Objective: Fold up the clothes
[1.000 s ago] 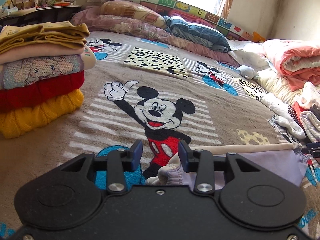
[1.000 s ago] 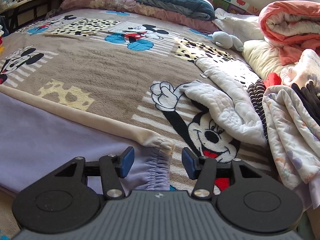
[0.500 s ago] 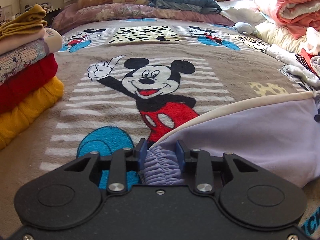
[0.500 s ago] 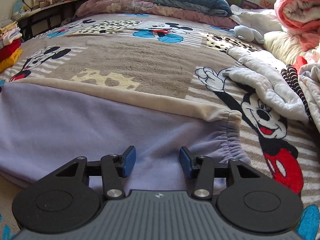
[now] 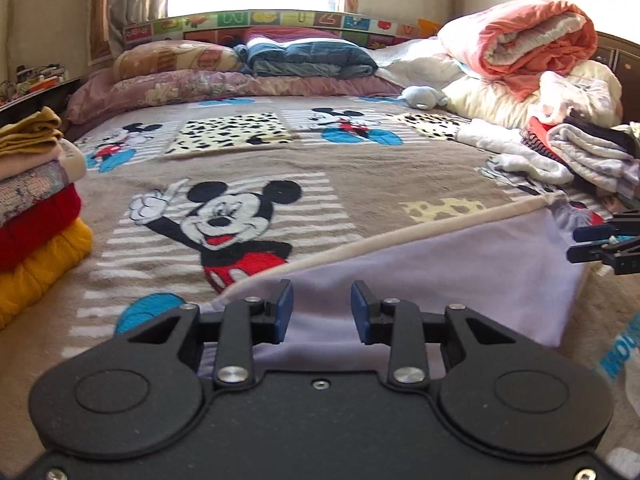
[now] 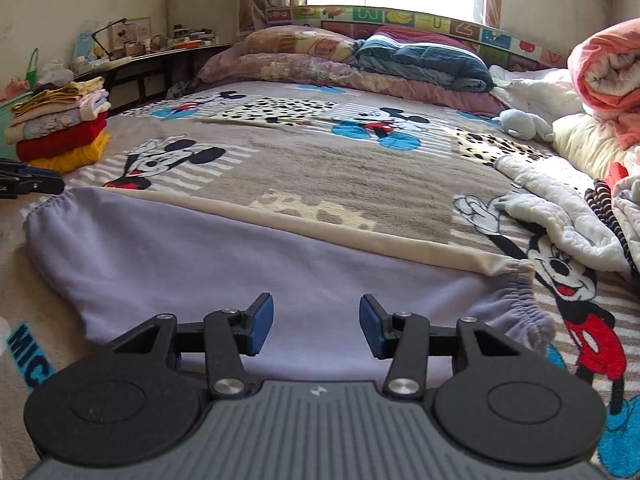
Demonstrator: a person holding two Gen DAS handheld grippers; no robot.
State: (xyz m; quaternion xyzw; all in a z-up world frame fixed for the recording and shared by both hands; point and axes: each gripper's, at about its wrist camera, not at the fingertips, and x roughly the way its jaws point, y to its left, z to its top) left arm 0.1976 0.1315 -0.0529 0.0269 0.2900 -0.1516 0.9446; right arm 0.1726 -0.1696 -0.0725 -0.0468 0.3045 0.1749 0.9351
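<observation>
Lavender garment (image 6: 224,256) lies flat on the bed (image 5: 320,160), long axis running side to side between both grippers, left gripper (image 5: 322,312) and right gripper (image 6: 316,326) each hovering with fingers spread, pinching nothing.

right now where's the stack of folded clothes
The stack of folded clothes sits on the blanket at the left edge of the left wrist view, far left in the right wrist view.

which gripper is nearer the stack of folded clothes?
Left. The left gripper works the lilac garment end nearest the stack of folded clothes. The right gripper is at the garment's opposite end, the stack far across the bed.
</observation>
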